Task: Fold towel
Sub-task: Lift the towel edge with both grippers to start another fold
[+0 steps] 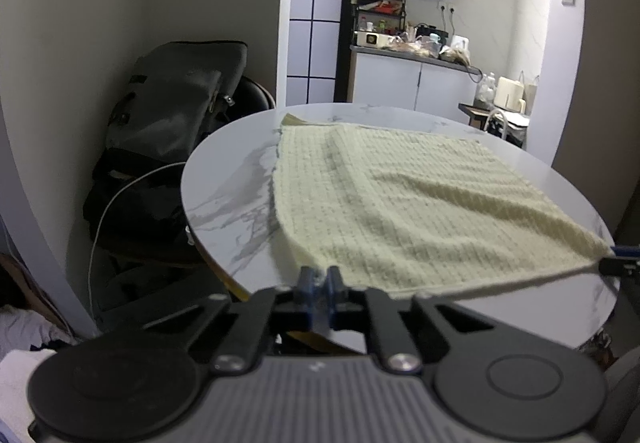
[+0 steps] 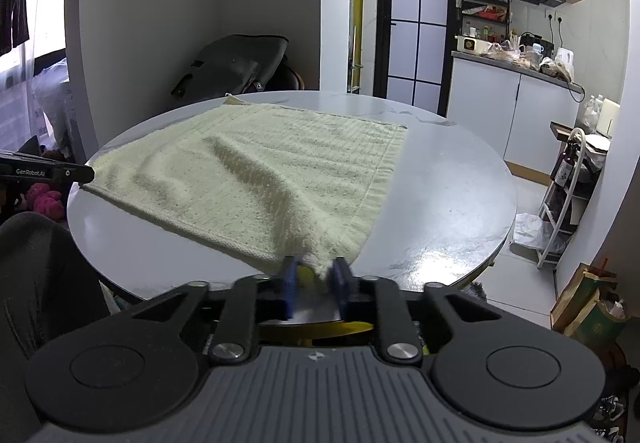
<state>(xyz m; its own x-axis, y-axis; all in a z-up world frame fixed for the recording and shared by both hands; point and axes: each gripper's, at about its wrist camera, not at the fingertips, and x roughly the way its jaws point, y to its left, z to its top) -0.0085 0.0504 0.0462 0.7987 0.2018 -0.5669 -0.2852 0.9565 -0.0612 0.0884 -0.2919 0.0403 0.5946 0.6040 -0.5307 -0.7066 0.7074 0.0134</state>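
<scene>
The towel lies spread on the round marble-patterned table, its far edge flat on the top and its near edge raised off the surface between the two grippers. At the far left corner a small darker layer shows from under the cloth; whether this is a turned corner or a second layer cannot be told.

The left gripper has its jaws pressed together on the near left corner of the towel. The right gripper has its jaws narrowed on the near right corner, with cloth bunched between the blue pads. Each gripper shows at the edge of the other's view, level with the taut hem.

Handling properties, as judged from the pictures:
- Soft and limp — the waffle-textured cloth sags and forms a ridge running back from the right corner.
- Light; a corner pinch carries the raised edge.
- Not fragile, and the coarse weave gives the pads good purchase.
- The glossy table top offers little friction, so the flat portion may slide when pulled.

Recommended hold: the hemmed corners, where the cloth is thickest, with both grippers kept level so the near edge stays straight.
</scene>
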